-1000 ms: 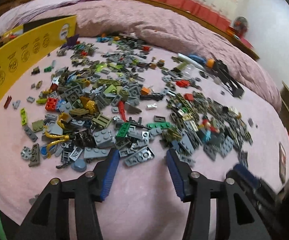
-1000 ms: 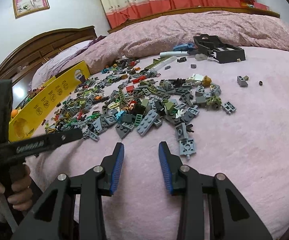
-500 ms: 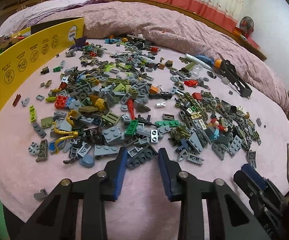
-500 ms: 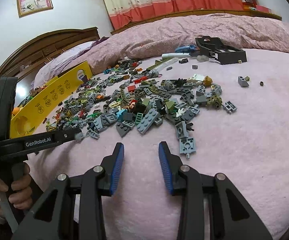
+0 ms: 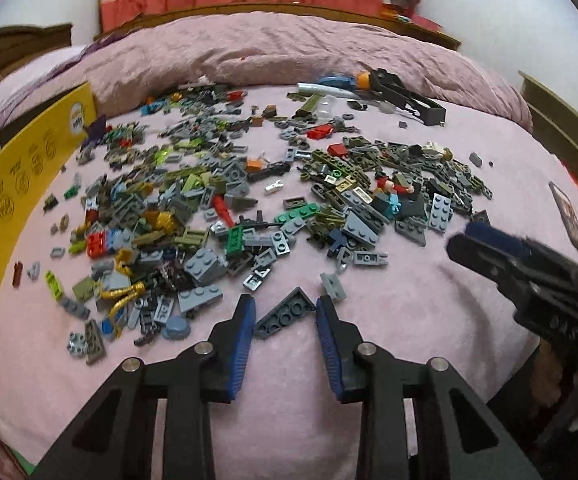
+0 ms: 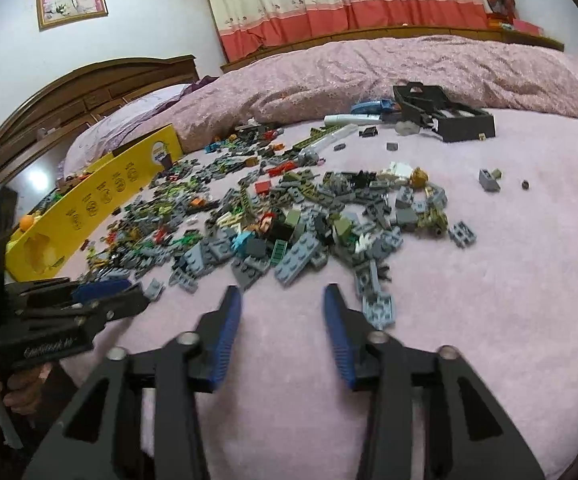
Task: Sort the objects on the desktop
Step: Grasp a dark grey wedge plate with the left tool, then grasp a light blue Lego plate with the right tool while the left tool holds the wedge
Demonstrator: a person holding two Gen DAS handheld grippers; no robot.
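Observation:
A wide pile of small toy bricks (image 5: 249, 208), mostly grey with green, red and gold ones, lies spread on a pink bedspread (image 5: 409, 304); it also shows in the right wrist view (image 6: 289, 232). My left gripper (image 5: 285, 312) has its blue pads on either side of a dark grey wedge plate (image 5: 285, 314), touching or nearly touching its ends. My right gripper (image 6: 283, 304) is open and empty over bare bedspread, just short of the pile's near edge. It appears at the right of the left wrist view (image 5: 501, 248).
A yellow cardboard box (image 5: 13, 184) stands along the pile's left side. A black plastic tray (image 6: 445, 116) and a white tube (image 6: 349, 120) lie at the far side. A folded pink quilt (image 6: 369, 76) runs behind, and a wooden headboard (image 6: 89, 92) at far left.
My left gripper has swung right and come down around the dark grey wedge plate, pulled apart from the pile. My right gripper has opened wider and stayed near the pile's edge.

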